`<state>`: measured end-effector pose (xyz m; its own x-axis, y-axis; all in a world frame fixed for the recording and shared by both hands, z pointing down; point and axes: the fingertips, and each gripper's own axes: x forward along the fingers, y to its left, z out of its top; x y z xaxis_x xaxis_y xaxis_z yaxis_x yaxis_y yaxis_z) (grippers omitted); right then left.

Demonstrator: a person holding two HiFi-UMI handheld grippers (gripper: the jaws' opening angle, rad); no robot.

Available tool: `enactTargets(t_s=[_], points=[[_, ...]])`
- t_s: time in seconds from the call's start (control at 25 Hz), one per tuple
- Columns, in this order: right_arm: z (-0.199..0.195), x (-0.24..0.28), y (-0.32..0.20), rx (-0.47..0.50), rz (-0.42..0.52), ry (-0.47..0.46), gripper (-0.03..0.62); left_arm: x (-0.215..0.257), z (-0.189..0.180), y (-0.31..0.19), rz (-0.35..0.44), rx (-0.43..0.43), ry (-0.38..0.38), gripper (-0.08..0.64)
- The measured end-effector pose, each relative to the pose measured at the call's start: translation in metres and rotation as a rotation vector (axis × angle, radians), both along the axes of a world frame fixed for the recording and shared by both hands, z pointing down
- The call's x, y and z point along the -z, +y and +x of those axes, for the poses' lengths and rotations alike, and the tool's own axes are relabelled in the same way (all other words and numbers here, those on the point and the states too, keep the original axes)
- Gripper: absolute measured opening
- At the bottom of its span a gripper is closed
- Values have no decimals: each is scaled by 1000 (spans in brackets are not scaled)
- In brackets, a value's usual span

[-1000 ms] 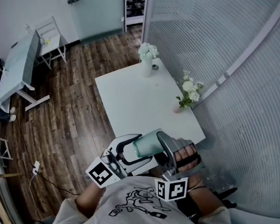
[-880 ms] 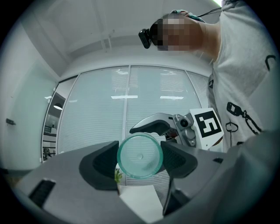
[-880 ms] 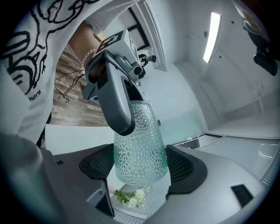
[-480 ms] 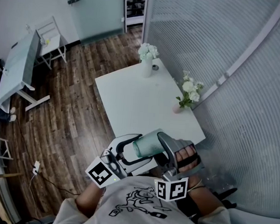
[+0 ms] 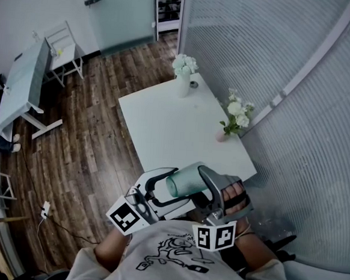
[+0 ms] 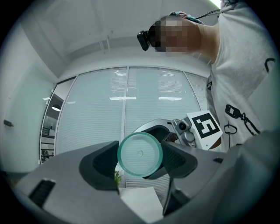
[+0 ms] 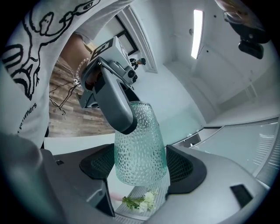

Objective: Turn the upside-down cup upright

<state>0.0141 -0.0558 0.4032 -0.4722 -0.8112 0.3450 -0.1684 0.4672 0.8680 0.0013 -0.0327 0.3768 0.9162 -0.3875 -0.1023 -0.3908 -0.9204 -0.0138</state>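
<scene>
A teal dimpled glass cup hangs on its side in the air in front of the person's chest, between both grippers. In the left gripper view its round base faces the camera, and my left gripper has both pads against its sides. In the right gripper view the cup's side fills the gap of my right gripper, with a pad touching each flank. One left gripper finger lies over the cup's narrow end. In the head view the left gripper and right gripper meet at the cup.
A white table stands just ahead, its near edge below the grippers. On it are a white vase of flowers, a small dark object and a pink vase of flowers. A ribbed glass wall runs along the right.
The right gripper has rolled a little, its marker cube tipping. The cup's left end shows slightly more as a ring. The left gripper has stayed put.
</scene>
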Motion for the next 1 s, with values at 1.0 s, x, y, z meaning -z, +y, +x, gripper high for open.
enactTargets(t_s=[1.0], points=[[-4,-6,-9,7,-244,-414,373,12,3,-9,20,-17,28,295]])
